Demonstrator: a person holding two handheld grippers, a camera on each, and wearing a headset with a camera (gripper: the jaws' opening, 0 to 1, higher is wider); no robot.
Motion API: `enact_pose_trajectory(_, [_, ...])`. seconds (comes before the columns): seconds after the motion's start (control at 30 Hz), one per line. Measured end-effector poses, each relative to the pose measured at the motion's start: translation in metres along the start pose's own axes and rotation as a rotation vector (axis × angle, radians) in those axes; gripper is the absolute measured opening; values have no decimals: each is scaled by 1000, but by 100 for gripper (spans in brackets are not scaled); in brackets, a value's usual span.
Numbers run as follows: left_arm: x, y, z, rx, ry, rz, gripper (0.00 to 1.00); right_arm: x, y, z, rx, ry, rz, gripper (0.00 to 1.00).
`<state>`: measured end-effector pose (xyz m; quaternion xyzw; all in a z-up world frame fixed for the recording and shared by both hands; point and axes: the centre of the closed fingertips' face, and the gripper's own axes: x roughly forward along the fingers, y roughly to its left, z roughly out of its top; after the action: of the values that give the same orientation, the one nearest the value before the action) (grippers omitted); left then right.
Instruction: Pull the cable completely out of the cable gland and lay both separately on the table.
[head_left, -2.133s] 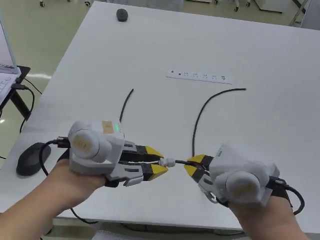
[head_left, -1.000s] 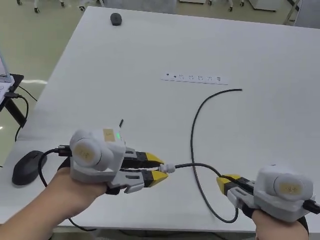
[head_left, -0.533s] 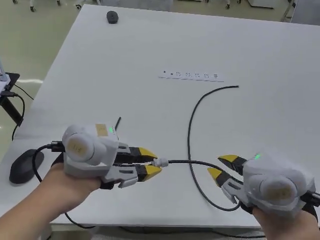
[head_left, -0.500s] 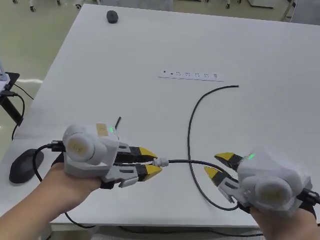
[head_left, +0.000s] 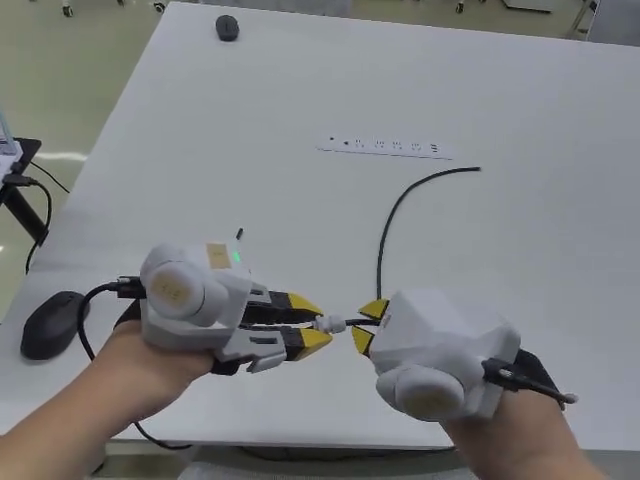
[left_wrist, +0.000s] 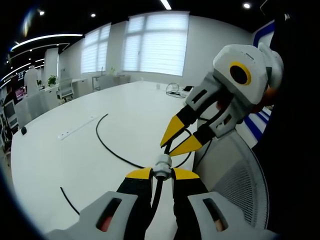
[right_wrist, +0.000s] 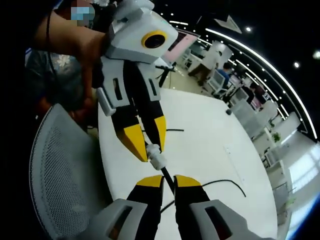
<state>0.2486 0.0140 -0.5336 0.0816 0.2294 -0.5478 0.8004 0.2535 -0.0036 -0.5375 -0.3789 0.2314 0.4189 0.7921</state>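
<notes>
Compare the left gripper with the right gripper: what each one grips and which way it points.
The left gripper clamps the white cable gland; the right gripper pinches the black cable just beside it. In the head view the left gripper points right, the right gripper left, tips nearly meeting. Both are shut, with yellow tips.

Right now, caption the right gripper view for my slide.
The right gripper straddles the black cable with its jaws, beside the white cable gland clamped by the left gripper.
</notes>
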Motion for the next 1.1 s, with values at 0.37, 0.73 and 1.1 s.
enact_pose_trajectory(0.37, [-1,1,1,-5,-11,2,15,0,-7,-10,52,-9,-17,1])
enact_pose_trajectory(0.73, [1,2,7,-5,-26,-4,15,-4,-26,-30,151,-8,-69,1])
enact_pose_trajectory(1.1, [1,4,5,-3,-14,-5,15,-6,-49,-65,392,-30,-122,1])
